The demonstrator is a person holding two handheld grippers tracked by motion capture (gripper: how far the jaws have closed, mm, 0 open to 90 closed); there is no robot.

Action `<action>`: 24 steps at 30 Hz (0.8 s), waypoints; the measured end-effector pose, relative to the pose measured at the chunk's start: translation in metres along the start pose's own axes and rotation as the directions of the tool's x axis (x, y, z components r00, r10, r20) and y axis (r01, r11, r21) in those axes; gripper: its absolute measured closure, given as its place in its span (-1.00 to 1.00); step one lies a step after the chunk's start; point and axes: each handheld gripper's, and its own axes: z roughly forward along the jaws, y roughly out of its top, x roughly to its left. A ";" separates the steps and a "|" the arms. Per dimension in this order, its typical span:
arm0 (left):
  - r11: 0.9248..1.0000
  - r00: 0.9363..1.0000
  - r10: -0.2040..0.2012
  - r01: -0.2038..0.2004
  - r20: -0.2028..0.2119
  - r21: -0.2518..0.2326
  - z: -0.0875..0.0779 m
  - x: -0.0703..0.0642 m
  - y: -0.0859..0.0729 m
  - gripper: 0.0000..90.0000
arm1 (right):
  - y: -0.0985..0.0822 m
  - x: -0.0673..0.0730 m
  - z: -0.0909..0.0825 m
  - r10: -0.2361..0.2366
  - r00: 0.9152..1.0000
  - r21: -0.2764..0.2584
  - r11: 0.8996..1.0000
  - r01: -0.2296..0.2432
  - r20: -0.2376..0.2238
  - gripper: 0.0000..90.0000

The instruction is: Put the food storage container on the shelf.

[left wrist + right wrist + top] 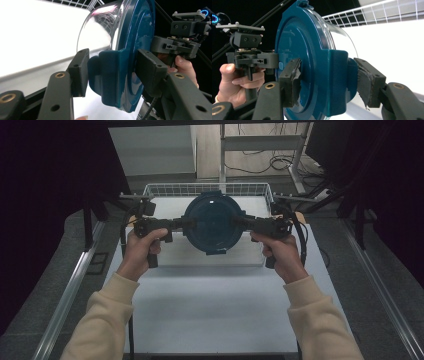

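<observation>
Your left gripper [111,75] has its fingers [79,72] clamped on one side tab of the lidded bowl [212,222], and your right gripper [327,82] pinches the opposite tab. That two-sided hold likely keeps it level, held up above the basket [165,189] at the surface's [210,305] far end.

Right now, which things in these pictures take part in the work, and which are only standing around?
In use:
- round dark-blue lidded container with clear bowl, held up by its side tabs
- left claw, shut on the left tab
- right claw, shut on the right tab

Standing around:
- white wire basket behind it
- white table
- cables on the floor
</observation>
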 end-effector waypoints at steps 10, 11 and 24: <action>1.000 1.000 0.019 -0.019 0.004 -0.014 -0.004 0.007 0.047 0.03 | 0.038 0.001 0.015 0.002 1.000 -0.034 0.999 -0.002 0.004 -0.07; 1.000 1.000 0.019 -0.019 0.004 -0.014 -0.004 0.007 0.047 0.03 | 0.038 0.001 0.015 0.002 1.000 -0.034 0.999 -0.002 0.004 -0.07; 0.997 0.997 -0.075 0.075 0.001 0.022 0.024 0.058 0.062 0.03 | 0.056 -0.036 0.051 0.071 0.997 0.002 0.997 -0.071 0.041 -0.09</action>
